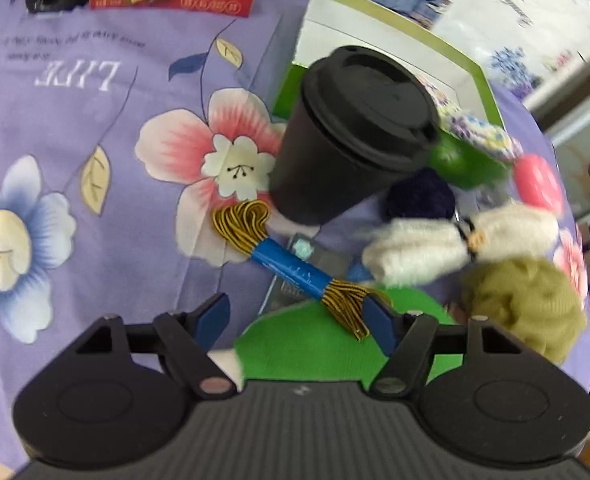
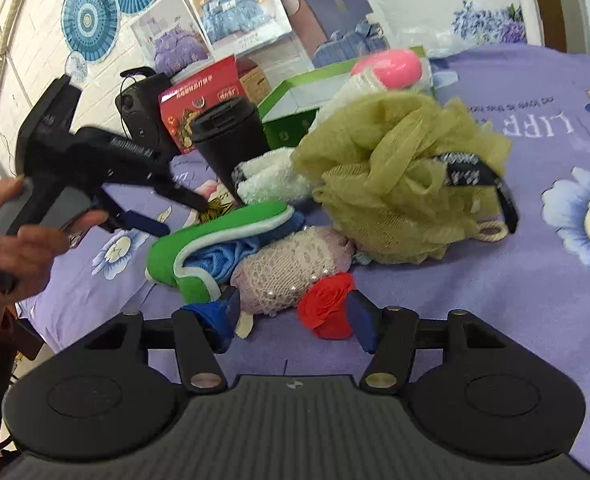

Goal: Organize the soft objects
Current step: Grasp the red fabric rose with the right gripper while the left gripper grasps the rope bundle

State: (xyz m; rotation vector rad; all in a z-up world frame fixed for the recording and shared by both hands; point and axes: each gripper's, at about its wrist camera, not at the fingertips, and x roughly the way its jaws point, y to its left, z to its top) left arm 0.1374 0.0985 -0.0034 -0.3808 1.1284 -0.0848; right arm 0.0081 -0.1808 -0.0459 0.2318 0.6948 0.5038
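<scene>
Red fabric rose [image 2: 329, 307] lies at six o'clock in the heap, between the parted fingers of the right gripper [image 2: 297, 316]; light, crushable, best pinched mid-body. Farther off, the left gripper [image 1: 295, 316] gapes above the gold thread skein [image 1: 291, 264].

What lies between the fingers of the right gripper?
In the right wrist view, the open right gripper has a red fabric rose by its right finger and the edge of a pink lace pouch on the purple bedsheet.

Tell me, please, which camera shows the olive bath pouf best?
The right wrist view: the pouf sits central, its mesh folds and rope loop visible. The left wrist view catches it only blurred at the right edge.
</scene>
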